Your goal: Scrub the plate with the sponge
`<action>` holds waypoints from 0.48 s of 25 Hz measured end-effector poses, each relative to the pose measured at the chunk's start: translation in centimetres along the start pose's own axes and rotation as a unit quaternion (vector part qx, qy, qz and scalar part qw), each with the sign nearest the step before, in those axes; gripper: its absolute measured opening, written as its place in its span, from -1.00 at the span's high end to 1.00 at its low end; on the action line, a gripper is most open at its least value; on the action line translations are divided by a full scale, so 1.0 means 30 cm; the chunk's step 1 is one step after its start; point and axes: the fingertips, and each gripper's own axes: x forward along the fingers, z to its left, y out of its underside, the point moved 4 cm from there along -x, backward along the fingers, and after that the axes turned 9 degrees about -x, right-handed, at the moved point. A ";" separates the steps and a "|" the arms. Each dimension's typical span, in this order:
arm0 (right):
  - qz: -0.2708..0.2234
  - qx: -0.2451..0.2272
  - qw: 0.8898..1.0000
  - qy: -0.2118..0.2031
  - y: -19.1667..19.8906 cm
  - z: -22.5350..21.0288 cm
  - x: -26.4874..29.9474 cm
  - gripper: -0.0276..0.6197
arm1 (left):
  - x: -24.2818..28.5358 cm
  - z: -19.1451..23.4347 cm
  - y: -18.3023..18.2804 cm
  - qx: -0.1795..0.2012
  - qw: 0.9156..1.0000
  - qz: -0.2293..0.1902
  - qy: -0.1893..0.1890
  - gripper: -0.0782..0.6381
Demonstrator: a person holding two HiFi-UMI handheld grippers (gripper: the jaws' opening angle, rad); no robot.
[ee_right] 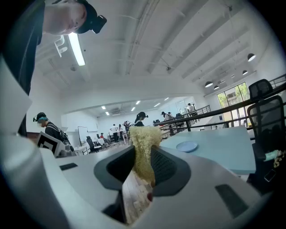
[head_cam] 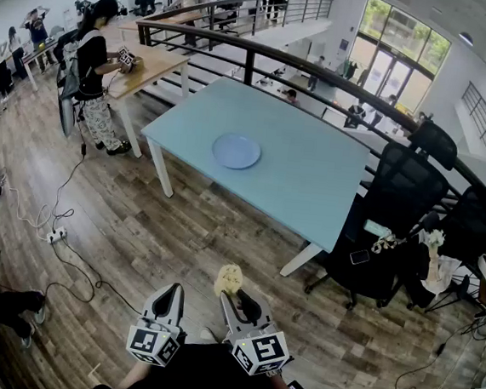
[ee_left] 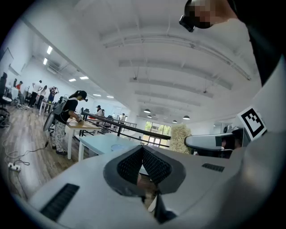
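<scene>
One empty plate (head_cam: 236, 151) lies mid-counter (head_cam: 311, 196) in the head view, well apart from the left gripper (head_cam: 172, 294) and right gripper (head_cam: 235, 296), both low over the wood floor (head_cam: 138, 222). In the left gripper view the jaws meet with nothing between them. In the right gripper view the jaws pinch the yellowish sponge (ee_right: 144, 143) upright, the plate far ahead to its right.

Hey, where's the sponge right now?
Head view, bottom centre: the sponge is pinched in the right claw over the wooden floor, short of the table holding the plate.
</scene>
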 end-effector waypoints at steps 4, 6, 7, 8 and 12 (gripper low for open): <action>-0.007 -0.005 1.000 -0.005 -0.017 0.001 0.007 0.56 | 0.018 0.015 -0.022 0.005 1.000 -0.005 -0.010 0.77; -0.008 -0.006 1.000 -0.005 -0.023 -0.001 0.003 0.56 | 0.019 0.016 -0.029 0.002 1.000 -0.005 -0.014 0.77; -0.008 -0.006 1.000 -0.003 -0.025 -0.003 0.002 0.56 | 0.020 0.016 -0.032 0.001 1.000 -0.006 -0.014 0.77; -0.007 -0.006 1.000 -0.001 -0.025 -0.005 0.002 0.56 | 0.022 0.018 -0.034 0.001 1.000 -0.006 -0.013 0.77; 0.000 -0.004 1.000 0.006 -0.013 0.000 0.002 0.56 | 0.027 0.021 -0.033 -0.003 1.000 -0.005 -0.005 0.77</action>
